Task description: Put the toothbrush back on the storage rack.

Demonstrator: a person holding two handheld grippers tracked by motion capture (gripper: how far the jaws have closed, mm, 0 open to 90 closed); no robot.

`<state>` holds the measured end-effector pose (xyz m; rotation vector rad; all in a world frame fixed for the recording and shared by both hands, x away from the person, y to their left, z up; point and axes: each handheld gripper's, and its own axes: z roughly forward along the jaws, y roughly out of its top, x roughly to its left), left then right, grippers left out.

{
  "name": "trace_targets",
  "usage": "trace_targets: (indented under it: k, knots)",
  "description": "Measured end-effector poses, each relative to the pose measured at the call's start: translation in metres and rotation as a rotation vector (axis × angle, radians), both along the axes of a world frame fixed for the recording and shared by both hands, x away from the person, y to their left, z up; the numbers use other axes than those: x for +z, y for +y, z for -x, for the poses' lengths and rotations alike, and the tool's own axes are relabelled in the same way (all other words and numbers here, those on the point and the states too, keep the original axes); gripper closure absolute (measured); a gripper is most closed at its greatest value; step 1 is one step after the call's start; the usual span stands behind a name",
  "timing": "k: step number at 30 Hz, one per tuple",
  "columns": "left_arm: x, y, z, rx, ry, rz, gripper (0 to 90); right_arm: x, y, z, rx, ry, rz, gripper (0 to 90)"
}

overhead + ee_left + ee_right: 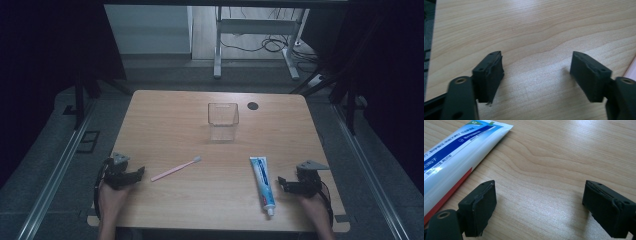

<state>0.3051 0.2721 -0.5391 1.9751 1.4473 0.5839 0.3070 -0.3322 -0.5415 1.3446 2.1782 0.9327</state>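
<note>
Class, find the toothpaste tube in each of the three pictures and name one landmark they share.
High view: the toothpaste tube lies right of centre near the front edge, cap toward the person, just left of the right claw.
Left gripper view: the tube is not in this picture.
Right gripper view: the tube crosses the upper left corner, beside the left-hand jaw.
Shared landmark: the wood-grain table.

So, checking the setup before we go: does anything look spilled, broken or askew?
Nothing stands out. The cup stands upright and empty, the toothbrush and toothpaste lie flat, apart, on the table.
</note>
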Motion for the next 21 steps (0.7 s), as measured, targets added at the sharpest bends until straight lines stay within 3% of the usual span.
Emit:
trace_targets:
  k: [7,16,21]
  knots:
    - [0.008,0.001,0.004,-0.018,-0.034,0.049,45.5,0.0,0.0,0.0,0.001,0.0,0.0,11.6]
    - [0.009,-0.008,0.004,-0.115,0.007,0.062,66.8,0.0,0.0,0.0,0.008,-0.001,0.001,11.6]
    - [0.011,-0.011,0.004,-0.155,0.022,0.063,84.2,0.0,0.0,-0.001,0.011,-0.001,0.0,11.6]
